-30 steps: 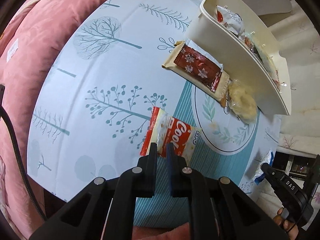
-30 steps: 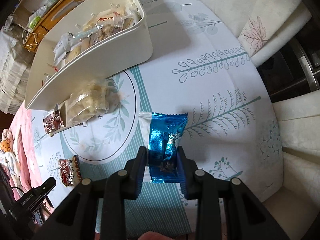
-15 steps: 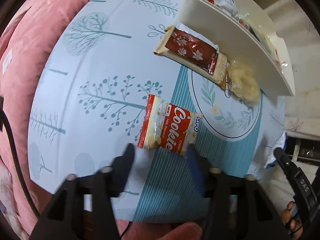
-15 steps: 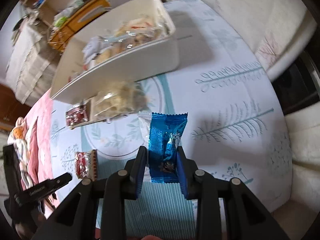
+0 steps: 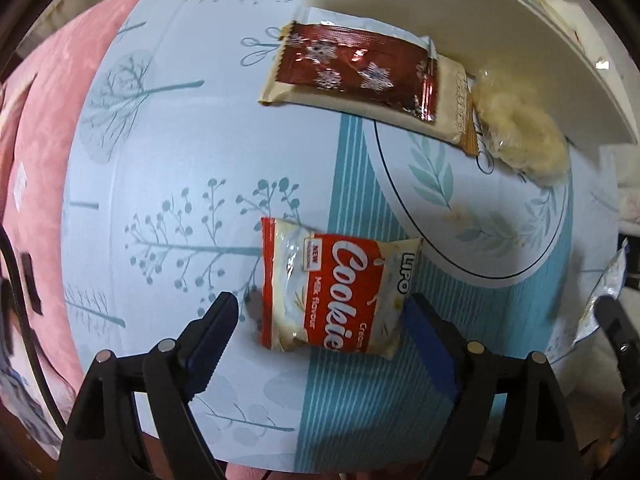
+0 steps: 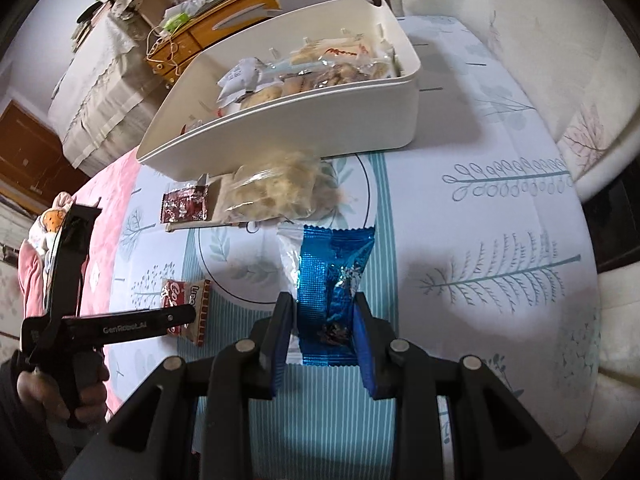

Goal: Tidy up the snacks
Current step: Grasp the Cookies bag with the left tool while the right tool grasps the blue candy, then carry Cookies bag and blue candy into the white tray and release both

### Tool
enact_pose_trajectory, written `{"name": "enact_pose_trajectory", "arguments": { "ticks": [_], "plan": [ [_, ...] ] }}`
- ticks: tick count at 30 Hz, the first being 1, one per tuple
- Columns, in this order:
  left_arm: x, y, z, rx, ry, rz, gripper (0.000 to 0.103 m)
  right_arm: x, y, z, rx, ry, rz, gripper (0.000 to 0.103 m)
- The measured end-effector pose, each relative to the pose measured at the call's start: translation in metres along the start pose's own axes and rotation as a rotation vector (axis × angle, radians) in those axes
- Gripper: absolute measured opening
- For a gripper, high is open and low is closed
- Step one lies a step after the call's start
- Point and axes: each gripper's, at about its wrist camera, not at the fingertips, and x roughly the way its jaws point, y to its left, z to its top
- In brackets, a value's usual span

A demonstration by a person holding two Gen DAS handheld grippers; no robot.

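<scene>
Two grippers work over your tree-printed pale blue tablecloth (image 5: 168, 168), one spread wide, one clamped.

Your left gripper (image 5: 320, 312) has just been opening; its jaws now straddle the glossy red-and-cream cookie packet (image 5: 336, 292), which lies flat on the cloth with neither pad pressing it, where a second ago they were pinched together at its edge. Your right gripper (image 6: 322, 316) stays closed on the crinkled blue foil snack packet (image 6: 328, 276), lifted nearer the smooth white plastic bin (image 6: 304, 128) of wrapped snacks than before. Beside the bin lie a shiny brown snowflake-printed wrapper (image 5: 352, 68) on a cream bar and a clear bag of pale puffed snacks (image 5: 520, 136).
</scene>
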Motion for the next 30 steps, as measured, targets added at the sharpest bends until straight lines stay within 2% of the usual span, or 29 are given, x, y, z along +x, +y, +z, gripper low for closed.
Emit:
{"name": "enact_pose_trajectory", "arguments": {
  "ticks": [7, 10, 15, 18, 24, 30],
  "plan": [
    [0.01, -0.025, 0.015, 0.059, 0.025, 0.039, 0.083, 0.001, -0.001, 0.004, -0.007, -0.017, -0.021, 0.029],
    [0.009, -0.035, 0.016, 0.07, -0.002, 0.04, 0.078, -0.001, -0.003, 0.005, 0.007, -0.027, -0.031, 0.029],
    [0.0, -0.054, 0.011, 0.064, -0.031, 0.034, 0.055, -0.007, -0.002, 0.004, 0.028, -0.04, -0.049, 0.029],
    [-0.005, -0.055, 0.011, 0.043, -0.028, 0.02, 0.051, -0.011, 0.001, 0.006, 0.022, -0.046, -0.047, 0.029],
    [-0.032, -0.035, 0.024, 0.017, -0.017, 0.003, 0.051, -0.026, 0.017, 0.019, -0.06, -0.09, -0.039, 0.029],
    [-0.077, -0.032, 0.038, 0.006, -0.025, -0.01, 0.051, -0.044, 0.037, 0.039, -0.148, -0.162, -0.022, 0.029]
  ]
}}
